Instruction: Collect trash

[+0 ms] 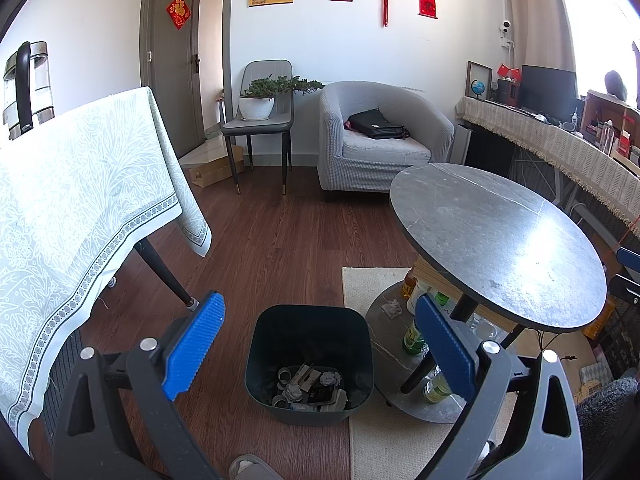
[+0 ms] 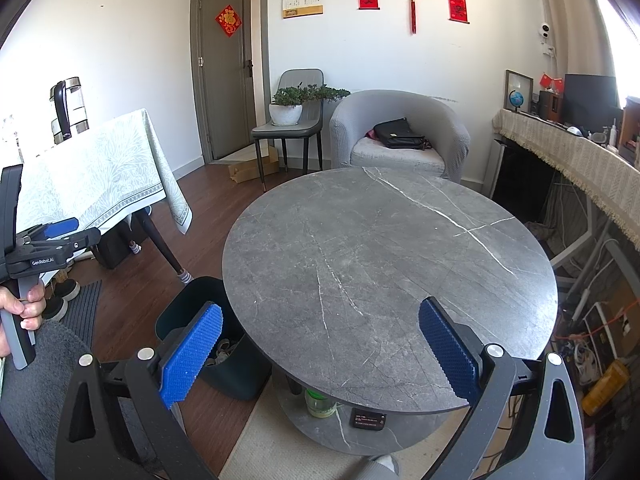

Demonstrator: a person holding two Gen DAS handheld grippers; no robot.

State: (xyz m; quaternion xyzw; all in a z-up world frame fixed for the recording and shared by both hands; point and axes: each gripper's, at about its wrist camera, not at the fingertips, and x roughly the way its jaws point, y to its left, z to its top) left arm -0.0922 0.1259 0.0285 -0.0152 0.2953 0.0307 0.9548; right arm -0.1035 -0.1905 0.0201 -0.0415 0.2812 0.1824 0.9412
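A dark bin point(image 1: 310, 360) stands on the wood floor left of the round grey table point(image 1: 500, 248). It holds crumpled paper, tape rolls and other scraps point(image 1: 310, 388). My left gripper point(image 1: 320, 340) is open and empty, hovering above the bin. My right gripper point(image 2: 320, 348) is open and empty above the near edge of the table top point(image 2: 380, 264). The bin point(image 2: 188, 320) shows partly behind the right gripper's left finger. The left gripper also shows in the right wrist view point(image 2: 52, 236), held by a hand. A crumpled scrap point(image 1: 392, 307) lies on the table's lower shelf.
Bottles point(image 1: 414, 336) stand on the lower shelf point(image 1: 380, 320), and a small black box point(image 2: 368, 418) lies there too. A table with a pale cloth point(image 1: 80, 208) is on the left. A grey armchair point(image 1: 384, 136) and a chair with a plant point(image 1: 260, 116) stand behind. A cream rug point(image 1: 384, 440) lies under the round table.
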